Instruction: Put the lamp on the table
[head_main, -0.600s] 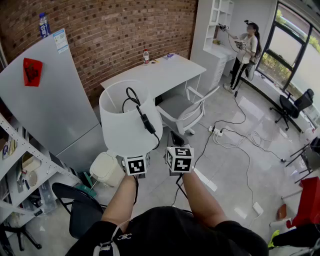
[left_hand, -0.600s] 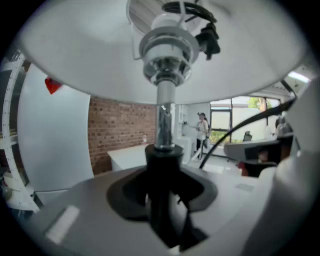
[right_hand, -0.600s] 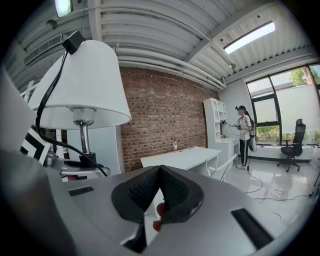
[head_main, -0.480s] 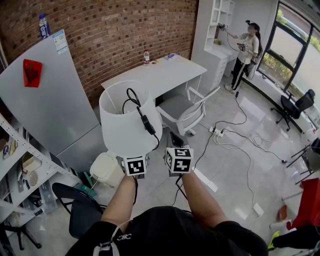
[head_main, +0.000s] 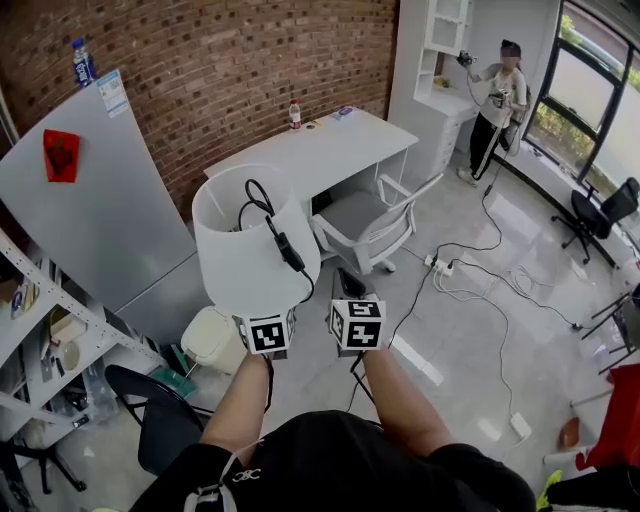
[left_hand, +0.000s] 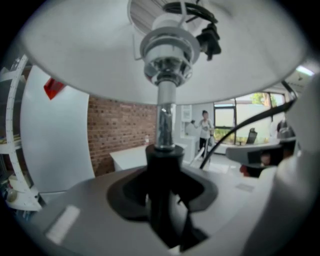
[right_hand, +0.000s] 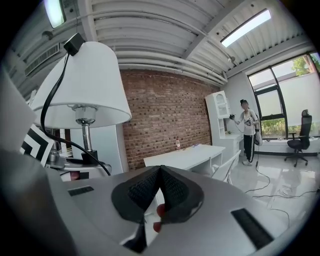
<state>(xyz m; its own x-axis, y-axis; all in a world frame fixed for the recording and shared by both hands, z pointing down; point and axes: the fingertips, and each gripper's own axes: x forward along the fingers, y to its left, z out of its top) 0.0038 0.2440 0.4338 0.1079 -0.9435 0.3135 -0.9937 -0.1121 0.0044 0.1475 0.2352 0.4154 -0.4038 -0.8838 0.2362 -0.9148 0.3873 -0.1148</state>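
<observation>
Lamp (head_main: 245, 250) is off the ground and in hand, but not yet at the table (head_main: 330, 150), which stands well apart from it across the floor by the brick wall, so the task looks about midway at best. The left gripper (left_hand: 161, 175) is clamped on the lamp's dark lower post, with the bright stem and white shade rising upright above its jaws. The right gripper (right_hand: 159, 187) has its jaws pressed together on nothing and hangs just beside the left one. What remains, by the look of it, is to bring the lamp to the table, set it down upright on a bare part of the top (a bottle (head_main: 294, 113) and some small items sit toward the far edge), and let go. A chair (head_main: 372, 215) stands at the table's near side and may need skirting. Several things stay out of reach of the views. The lamp's foot shows in none of them, and in the head view the shade covers the left jaws. The cord (head_main: 288, 250) drapes over the shade's rim with its switch, but its plug end cannot be traced. Small red spots behind the right jaws are too blurred to name.
</observation>
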